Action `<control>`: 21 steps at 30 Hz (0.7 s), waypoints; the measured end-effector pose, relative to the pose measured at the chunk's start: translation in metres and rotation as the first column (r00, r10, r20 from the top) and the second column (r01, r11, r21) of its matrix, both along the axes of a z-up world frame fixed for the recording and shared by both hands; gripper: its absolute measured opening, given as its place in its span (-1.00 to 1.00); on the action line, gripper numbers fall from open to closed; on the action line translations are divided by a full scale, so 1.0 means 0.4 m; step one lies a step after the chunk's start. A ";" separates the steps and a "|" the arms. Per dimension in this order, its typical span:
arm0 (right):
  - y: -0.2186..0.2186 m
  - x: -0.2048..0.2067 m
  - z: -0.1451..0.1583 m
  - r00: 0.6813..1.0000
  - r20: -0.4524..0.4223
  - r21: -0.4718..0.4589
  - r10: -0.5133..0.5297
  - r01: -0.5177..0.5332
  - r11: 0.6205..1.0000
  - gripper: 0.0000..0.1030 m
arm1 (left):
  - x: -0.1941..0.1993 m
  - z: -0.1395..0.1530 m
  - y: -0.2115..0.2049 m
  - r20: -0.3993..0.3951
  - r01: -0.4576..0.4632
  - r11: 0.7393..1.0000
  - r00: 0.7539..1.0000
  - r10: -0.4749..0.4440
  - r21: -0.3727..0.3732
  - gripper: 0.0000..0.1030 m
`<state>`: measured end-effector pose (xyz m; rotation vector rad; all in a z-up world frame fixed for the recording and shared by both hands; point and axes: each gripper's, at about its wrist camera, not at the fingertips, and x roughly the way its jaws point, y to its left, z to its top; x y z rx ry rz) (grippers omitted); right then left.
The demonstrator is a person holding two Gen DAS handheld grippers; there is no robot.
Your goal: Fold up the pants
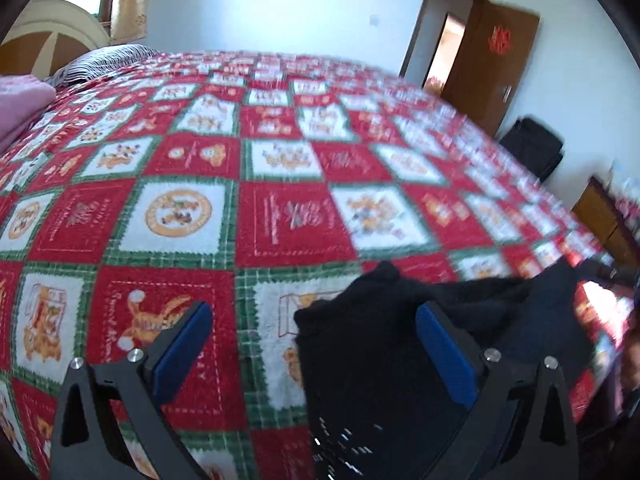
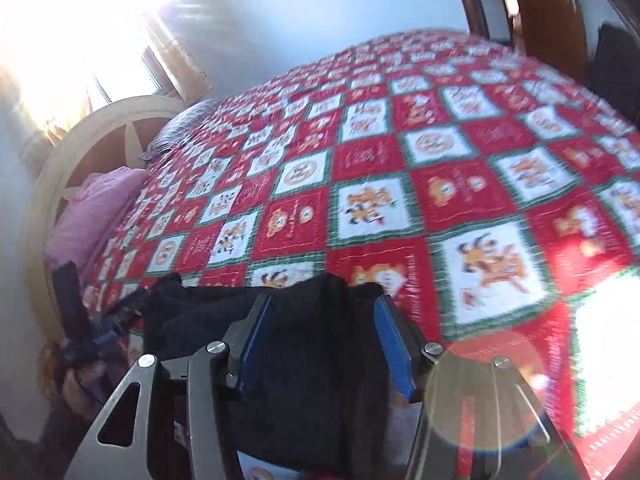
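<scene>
A: Left tongs (image 1: 314, 330)?
B: Spread wide, black pants (image 1: 380, 360) bunched at 3 o'clock against one finger.
A: Right tongs (image 2: 320, 332)?
B: Clamping pants (image 2: 304, 360). Bed (image 2: 500, 128) quilt bare toward 12, near edge below.

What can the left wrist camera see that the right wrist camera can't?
Only the left wrist view shows the open brown door with a red decoration, and the black bag against the wall beyond the bed. Only the right wrist view shows the sunlit window glare, a bright sun patch on the quilt, and the other gripper at lower left. Both show the red, white and green quilt, the pink pillow, the cream headboard, and the black pants between blue-padded fingers.
</scene>
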<state>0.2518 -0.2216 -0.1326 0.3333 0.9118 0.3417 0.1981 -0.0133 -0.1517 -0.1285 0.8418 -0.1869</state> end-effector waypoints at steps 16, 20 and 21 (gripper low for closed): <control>-0.044 -0.057 -0.052 0.994 0.060 -0.055 -0.086 0.090 0.994 -0.86 | 0.023 -0.013 0.005 0.001 -0.076 0.997 0.997 0.076 0.013 1.00; -0.078 -0.057 -0.052 0.990 0.046 -0.021 -0.135 0.136 0.991 -0.20 | -0.008 0.011 0.036 0.020 -0.102 0.994 0.994 0.103 -0.030 1.00; -0.081 -0.062 -0.047 0.990 0.047 -0.018 -0.136 0.137 0.990 -0.18 | -0.022 0.020 0.044 0.034 -0.110 0.993 0.993 0.111 -0.032 1.00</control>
